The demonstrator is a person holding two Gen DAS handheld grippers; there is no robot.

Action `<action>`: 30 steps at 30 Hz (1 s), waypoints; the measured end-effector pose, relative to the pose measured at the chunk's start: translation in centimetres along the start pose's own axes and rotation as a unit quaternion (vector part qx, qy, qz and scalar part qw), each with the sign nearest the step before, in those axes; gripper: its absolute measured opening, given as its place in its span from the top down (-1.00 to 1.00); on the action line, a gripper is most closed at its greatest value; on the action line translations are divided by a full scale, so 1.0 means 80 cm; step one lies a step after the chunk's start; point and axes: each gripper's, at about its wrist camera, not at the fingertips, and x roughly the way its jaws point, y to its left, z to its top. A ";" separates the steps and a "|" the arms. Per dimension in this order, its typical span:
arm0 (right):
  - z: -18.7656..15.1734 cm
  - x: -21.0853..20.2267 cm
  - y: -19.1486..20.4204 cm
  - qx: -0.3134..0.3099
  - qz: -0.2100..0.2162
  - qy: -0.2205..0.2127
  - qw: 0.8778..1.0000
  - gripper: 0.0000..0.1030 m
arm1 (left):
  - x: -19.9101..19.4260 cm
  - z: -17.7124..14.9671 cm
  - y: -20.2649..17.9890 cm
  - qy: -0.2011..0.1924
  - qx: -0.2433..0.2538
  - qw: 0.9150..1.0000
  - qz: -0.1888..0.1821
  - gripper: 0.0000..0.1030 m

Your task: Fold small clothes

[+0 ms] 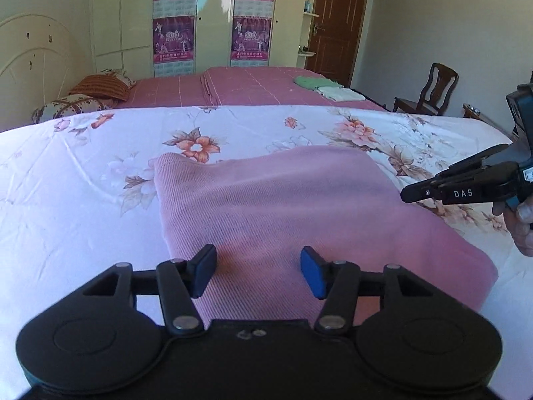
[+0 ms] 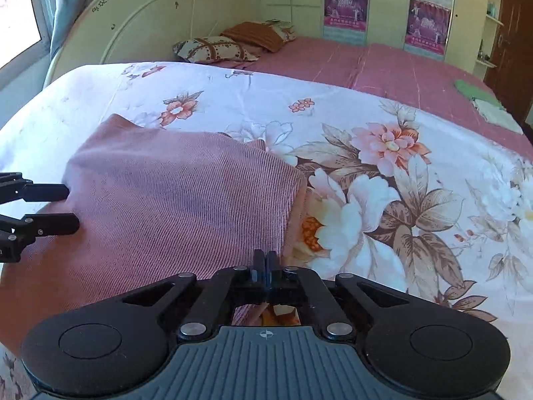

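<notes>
Left wrist view: a pink ribbed knit garment (image 1: 299, 213) lay spread on a white bedsheet printed with orange and brown flowers (image 1: 83, 200), near the sheet's front edge. The left gripper (image 1: 258, 273) hovered over the garment's near part, its blue-padded jaws parted with only flat cloth between them, gripping nothing. At the right edge, the black right gripper (image 1: 416, 195) reached in above the garment's right border, held by a hand (image 1: 521, 223) that was cut off by the frame. Its fingers looked pressed together. Beyond the sheet lay a plum-coloured bedspread (image 1: 250, 86) with a small stack of folded green and white cloths (image 1: 324, 88) by its right edge.

Right wrist view: the right gripper (image 2: 265, 263) was clenched, fingertips meeting at the garment's (image 2: 173, 200) right edge. Whether a fold of cloth was pinched between them could not be made out, because the fingers themselves hid the spot. The left gripper (image 2: 71, 208) entered from the left, jaws apart over the garment's left side.

The garment looked already partly folded, with a doubled edge along its right side. The step in hand seemed to be taking hold for another fold. Next, the left jaws would need to close on the near edge so both sides could lift together. The garment's nearest hem was hidden beneath both gripper bodies.
</notes>
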 end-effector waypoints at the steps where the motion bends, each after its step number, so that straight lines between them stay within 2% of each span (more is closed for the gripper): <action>1: -0.002 -0.012 0.001 -0.001 -0.008 -0.007 1.000 1.00 | -0.016 -0.005 -0.003 -0.011 -0.001 1.000 -0.006 -0.04; 4: -0.018 -0.067 0.013 -0.003 0.021 -0.038 0.999 1.00 | -0.055 -0.032 -0.011 -0.026 -0.011 1.000 -0.009 -0.04; 8: -0.049 -0.113 0.060 -0.064 0.068 -0.053 0.994 1.00 | -0.074 -0.072 -0.022 -0.008 -0.027 1.000 0.006 0.00; 10: -0.066 -0.114 0.084 -0.114 0.066 -0.043 0.990 1.00 | -0.078 -0.083 -0.023 -0.001 -0.045 0.999 0.007 0.00; 12: -0.077 -0.102 0.093 -0.135 0.056 -0.023 0.989 1.00 | -0.079 -0.089 -0.023 0.006 -0.059 0.998 0.011 -0.02; 14: -0.085 -0.090 0.094 -0.160 0.018 -0.007 0.987 1.00 | -0.071 -0.095 -0.024 0.026 -0.066 0.997 0.021 -0.07; 15: -0.092 -0.077 0.083 -0.159 -0.005 0.012 0.987 1.00 | -0.066 -0.100 -0.027 0.033 -0.071 0.997 0.022 -0.06; 16: -0.095 -0.069 0.069 -0.132 0.008 0.022 0.991 1.00 | -0.062 -0.103 -0.031 0.036 -0.069 0.997 0.028 -0.06; 17: -0.095 -0.067 0.060 -0.108 0.018 0.021 0.994 1.00 | -0.061 -0.106 -0.035 0.034 -0.062 0.997 0.038 -0.06; 20: -0.096 -0.064 0.067 -0.121 0.007 0.017 0.992 1.00 | -0.064 -0.110 -0.038 0.031 -0.081 0.995 0.052 -0.07; 24: -0.097 -0.065 0.052 -0.063 0.017 0.011 0.998 1.00 | -0.071 -0.111 -0.045 0.034 -0.084 0.993 0.072 -0.10; 30: -0.111 -0.079 0.064 -0.049 -0.006 -0.001 0.999 1.00 | -0.088 -0.116 -0.061 0.046 -0.068 0.993 0.090 -0.18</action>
